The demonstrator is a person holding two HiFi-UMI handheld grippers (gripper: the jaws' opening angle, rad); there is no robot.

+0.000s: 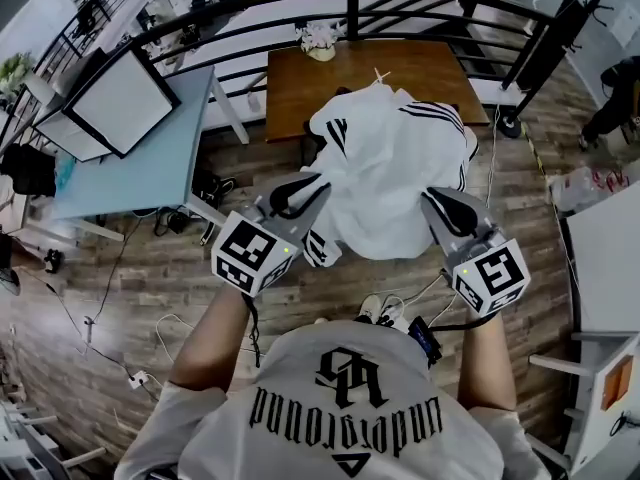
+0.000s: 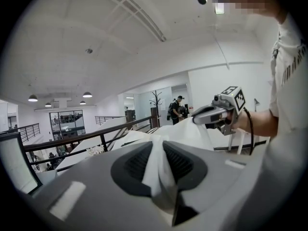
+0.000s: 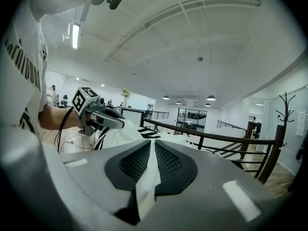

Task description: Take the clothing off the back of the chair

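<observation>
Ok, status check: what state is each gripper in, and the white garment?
left gripper: shut on a fold of the white garment.
right gripper: shut on another fold of it.
white garment: held up, spread between the two grippers, black stripes showing.

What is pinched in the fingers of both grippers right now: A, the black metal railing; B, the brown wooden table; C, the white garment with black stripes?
C: each gripper view shows white cloth clamped, so the white garment with black stripes is held by the left gripper and the right gripper.
</observation>
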